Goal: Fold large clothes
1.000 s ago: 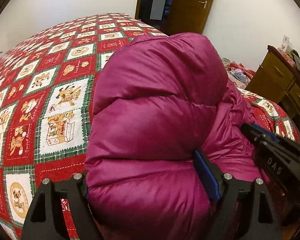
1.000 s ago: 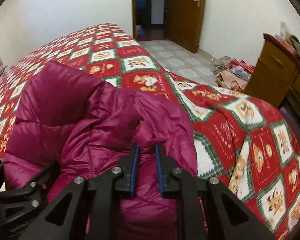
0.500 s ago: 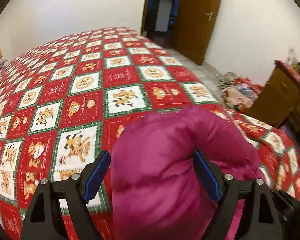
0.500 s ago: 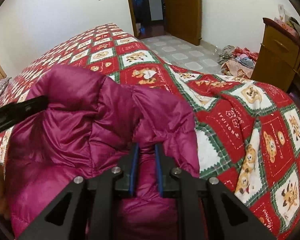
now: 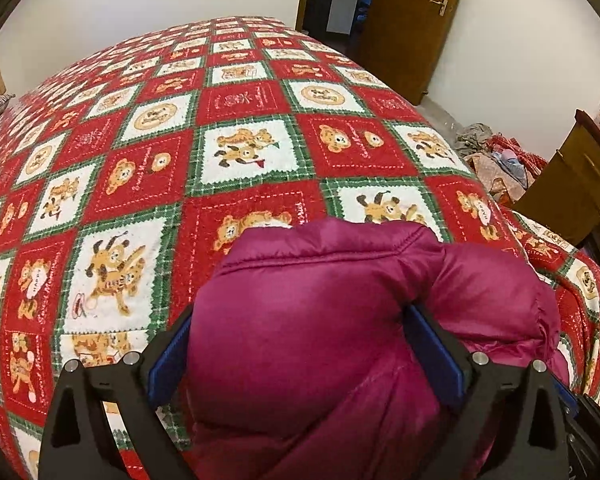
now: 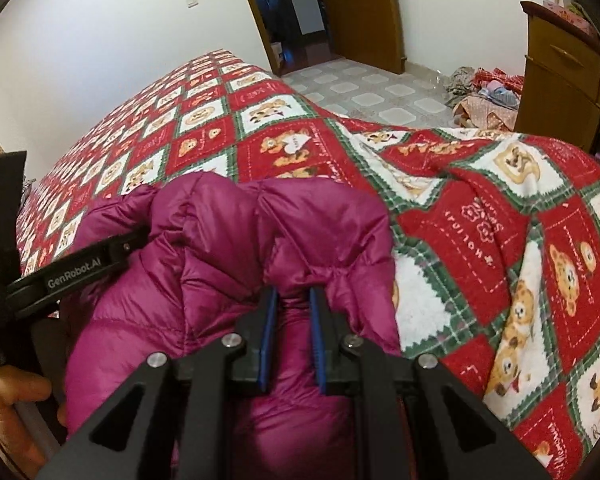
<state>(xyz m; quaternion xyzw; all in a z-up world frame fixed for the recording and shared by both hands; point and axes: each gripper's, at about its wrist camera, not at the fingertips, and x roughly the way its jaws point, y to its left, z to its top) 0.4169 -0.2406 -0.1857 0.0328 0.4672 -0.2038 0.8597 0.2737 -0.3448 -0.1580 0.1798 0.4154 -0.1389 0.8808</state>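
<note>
Left gripper (image 5: 300,356) is opening, letting the lowered magenta puffer jacket (image 5: 312,320) settle on the bed (image 5: 240,100); right gripper (image 6: 292,320) stays pinching a fold.

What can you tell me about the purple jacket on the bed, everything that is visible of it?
The purple jacket is a shiny, puffy quilted garment with stitched seams, magenta all over. It lies bunched in a thick mound on the red patterned bedspread, near its edge. The right tool is shut on a pinched fold of it. The left tool is opening, with a wide bulge of the jacket between its blue pads. No zipper or label shows.
</note>
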